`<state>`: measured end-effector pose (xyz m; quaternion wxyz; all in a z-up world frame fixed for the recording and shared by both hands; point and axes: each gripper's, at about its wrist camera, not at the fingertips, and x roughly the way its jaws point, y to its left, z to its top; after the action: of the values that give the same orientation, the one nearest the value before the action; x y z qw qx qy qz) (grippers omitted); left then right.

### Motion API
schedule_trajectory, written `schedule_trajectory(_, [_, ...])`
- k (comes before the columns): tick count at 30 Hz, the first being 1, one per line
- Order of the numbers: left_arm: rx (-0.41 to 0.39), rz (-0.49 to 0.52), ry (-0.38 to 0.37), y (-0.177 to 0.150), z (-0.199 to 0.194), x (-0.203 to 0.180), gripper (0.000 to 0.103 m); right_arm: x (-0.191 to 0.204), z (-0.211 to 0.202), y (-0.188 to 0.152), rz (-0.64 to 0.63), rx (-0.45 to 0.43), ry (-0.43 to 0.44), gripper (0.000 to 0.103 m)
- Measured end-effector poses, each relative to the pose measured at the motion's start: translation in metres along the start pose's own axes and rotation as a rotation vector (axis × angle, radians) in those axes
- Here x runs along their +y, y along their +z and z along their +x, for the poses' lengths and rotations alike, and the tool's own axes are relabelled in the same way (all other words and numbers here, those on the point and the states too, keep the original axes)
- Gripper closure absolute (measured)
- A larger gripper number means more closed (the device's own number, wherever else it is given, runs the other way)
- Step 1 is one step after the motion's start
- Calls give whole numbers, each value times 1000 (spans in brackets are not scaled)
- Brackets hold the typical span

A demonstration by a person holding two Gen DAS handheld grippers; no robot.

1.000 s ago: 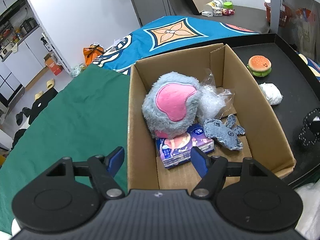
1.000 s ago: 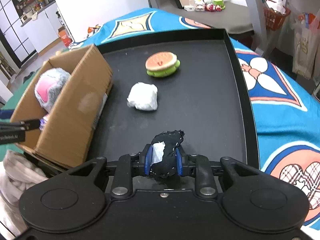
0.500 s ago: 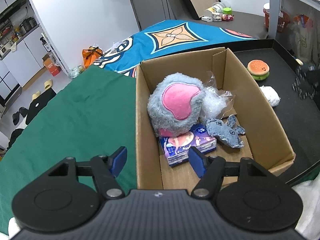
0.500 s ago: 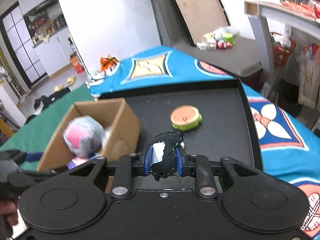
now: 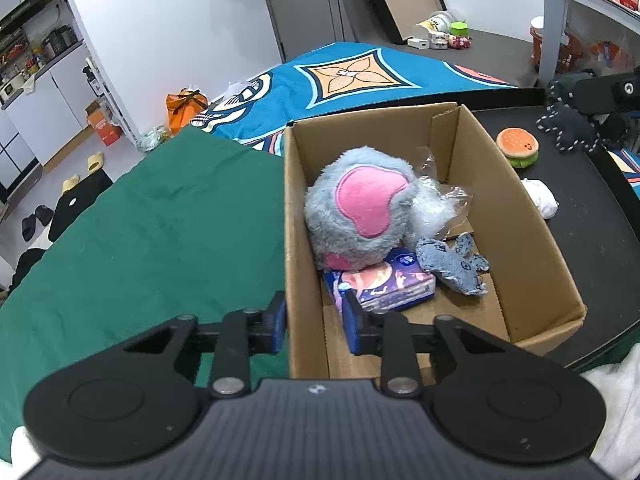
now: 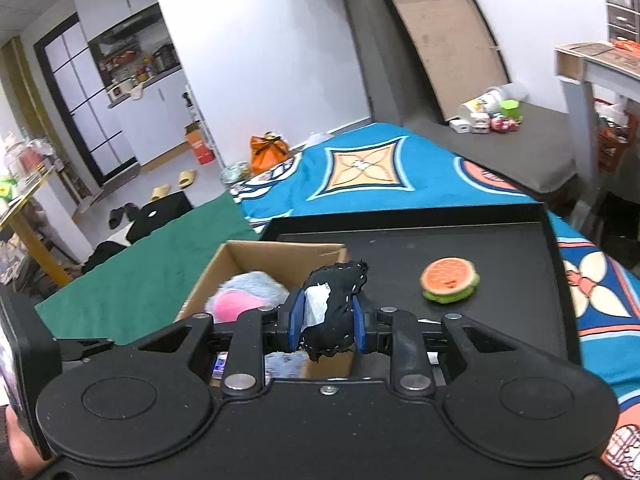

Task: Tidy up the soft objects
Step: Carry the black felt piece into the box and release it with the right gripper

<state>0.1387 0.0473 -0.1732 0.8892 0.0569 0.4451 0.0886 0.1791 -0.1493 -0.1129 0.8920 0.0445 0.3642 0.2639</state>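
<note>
In the left wrist view, my left tongs are at the bottom centre of the frame, and their jaws are closing across the near left wall of the cardboard box: one blue pad is outside the wall and the other is inside, but I cannot tell if they already press on the cardboard. Inside the box, in the middle of the frame, I see the grey and pink plush, a crumpled clear bag, a small grey-blue toy and a pack of tissues, so I judge a good part of the sorting is done. To the right of the box, on the black tray, the burger toy and a white soft lump lie apart from each other and wait for their turn. At the upper right edge my right tongs hang in the air with the black soft toy. In the right wrist view, the right tongs in the lower centre are clamped on that black soft toy, which has a white label at its left side. Behind it the box stands open, and the burger toy is on the tray at the right. I think the black toy goes into the box next; after it, two things are left.
</note>
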Motion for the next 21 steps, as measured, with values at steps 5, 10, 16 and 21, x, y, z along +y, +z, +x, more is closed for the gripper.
schedule_trajectory(5, [-10,-3,2,-2,-1,3,87,13,10,-4,-17,23,34,77])
schedule_trajectory(10, [-15,-2,-5,-4,0,6,90,26,20,-12,-18,52,71,77])
schedule_trajectory(16, [-13,-14,-23,-9,1,11,91,39,32,-18,-4,94,113,77])
schedule_trajectory(21, [-11,-15,-33,-10,2,12,91,47,33,-22,10,109,161,63])
